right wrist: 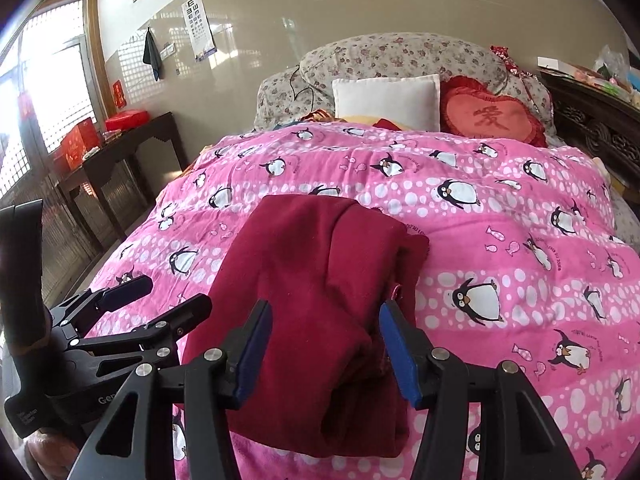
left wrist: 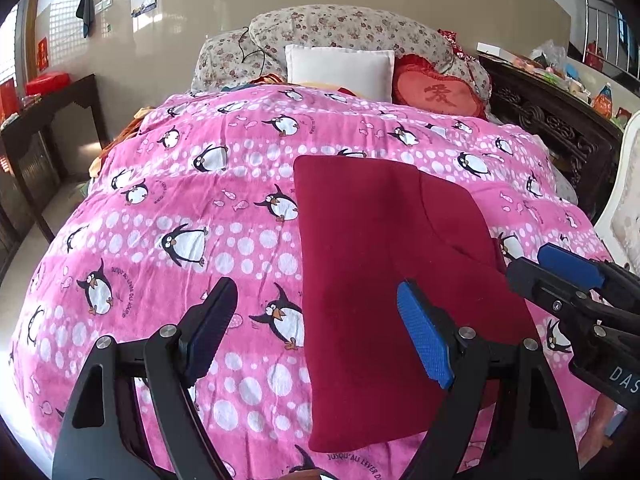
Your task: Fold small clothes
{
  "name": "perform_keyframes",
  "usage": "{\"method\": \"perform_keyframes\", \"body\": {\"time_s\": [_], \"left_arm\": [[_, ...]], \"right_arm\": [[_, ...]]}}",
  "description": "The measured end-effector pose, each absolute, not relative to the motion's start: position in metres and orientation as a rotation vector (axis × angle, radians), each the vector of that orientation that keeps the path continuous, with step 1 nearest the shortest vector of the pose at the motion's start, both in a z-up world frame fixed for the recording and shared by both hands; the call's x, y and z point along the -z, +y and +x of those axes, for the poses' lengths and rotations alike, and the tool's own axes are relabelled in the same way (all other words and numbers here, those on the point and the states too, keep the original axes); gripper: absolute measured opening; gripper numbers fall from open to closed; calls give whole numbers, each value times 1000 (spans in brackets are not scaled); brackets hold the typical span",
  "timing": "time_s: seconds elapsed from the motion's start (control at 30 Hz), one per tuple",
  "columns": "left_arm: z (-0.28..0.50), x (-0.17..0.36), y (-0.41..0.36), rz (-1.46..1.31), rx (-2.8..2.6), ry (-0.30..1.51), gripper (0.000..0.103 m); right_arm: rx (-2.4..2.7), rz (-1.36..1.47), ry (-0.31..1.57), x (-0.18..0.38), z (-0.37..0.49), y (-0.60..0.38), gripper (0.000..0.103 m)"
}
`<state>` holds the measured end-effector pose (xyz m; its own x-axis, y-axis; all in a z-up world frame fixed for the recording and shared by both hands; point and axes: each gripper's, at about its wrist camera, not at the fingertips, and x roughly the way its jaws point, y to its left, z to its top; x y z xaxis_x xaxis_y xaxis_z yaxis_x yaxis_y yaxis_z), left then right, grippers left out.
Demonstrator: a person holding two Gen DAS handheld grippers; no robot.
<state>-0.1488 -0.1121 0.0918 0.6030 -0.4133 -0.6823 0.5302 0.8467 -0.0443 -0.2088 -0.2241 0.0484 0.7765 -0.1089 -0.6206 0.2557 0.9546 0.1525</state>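
Observation:
A dark red garment point(left wrist: 380, 240) point(right wrist: 312, 248) lies folded into a long strip on the pink penguin blanket point(left wrist: 180, 200) point(right wrist: 500, 240). My left gripper point(left wrist: 316, 288) stands open over the strip's left edge, one blue pad above the blanket and the other above the cloth. My right gripper point(right wrist: 325, 308) is open too, low at the garment's near end, with bunched red cloth between its pads. The pads do not visibly press on it. From the left wrist view the right gripper point(left wrist: 526, 264) is at the garment's right edge. The left gripper point(right wrist: 174, 292) is beside the cloth in the right wrist view.
At the head of the bed are a white pillow point(left wrist: 340, 68), a red heart cushion point(left wrist: 440, 94) and floral pillows point(right wrist: 400, 56). A dark wooden side table point(left wrist: 48, 120) stands left of the bed. Carved dark furniture point(left wrist: 560, 132) and a white chair point(left wrist: 624, 200) are on the right.

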Motion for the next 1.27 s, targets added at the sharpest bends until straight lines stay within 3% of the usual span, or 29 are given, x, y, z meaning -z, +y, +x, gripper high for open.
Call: {"method": "perform_keyframes", "body": {"time_s": [1.27], "left_arm": [[-150, -96, -115, 184, 569, 696, 82]], "right_arm": [[178, 251, 672, -43, -205, -224, 54]]}}
